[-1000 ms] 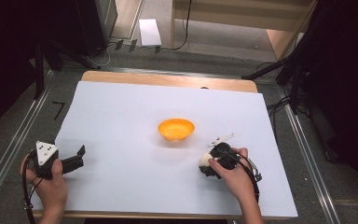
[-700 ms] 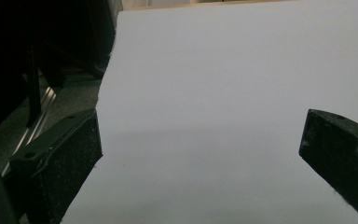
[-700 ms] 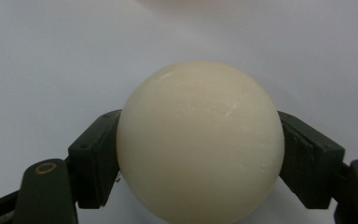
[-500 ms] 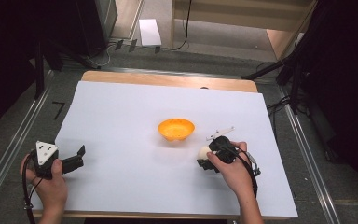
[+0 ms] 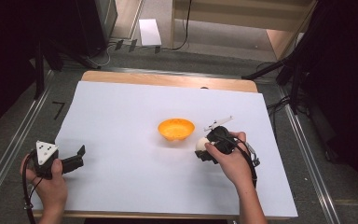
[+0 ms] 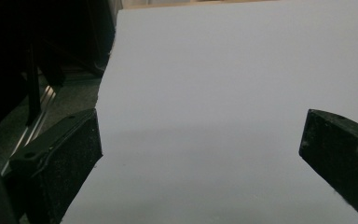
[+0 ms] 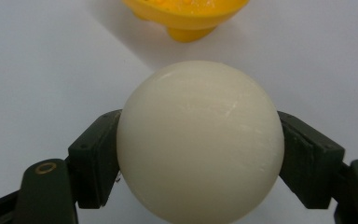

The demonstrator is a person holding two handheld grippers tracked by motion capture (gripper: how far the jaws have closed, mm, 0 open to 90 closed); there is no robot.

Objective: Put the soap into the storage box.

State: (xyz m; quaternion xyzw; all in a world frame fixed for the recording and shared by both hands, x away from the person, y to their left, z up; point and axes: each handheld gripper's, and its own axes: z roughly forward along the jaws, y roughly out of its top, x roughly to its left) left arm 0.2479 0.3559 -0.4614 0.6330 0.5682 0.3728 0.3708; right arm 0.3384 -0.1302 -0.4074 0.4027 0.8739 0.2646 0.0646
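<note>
Carried closer to the orange bowl (image 5: 176,129) over the past second, the cream-white ball (image 7: 199,142) is now held just beside the bowl's right edge, clamped between both jaws of the right gripper (image 5: 204,150). A white-covered table (image 5: 135,112) is seen beneath, with the bowl placed near its centre. At the table's near left corner, the left gripper (image 5: 78,154) is held apart from everything, its jaws spread wide over bare white surface, nothing between them.
</note>
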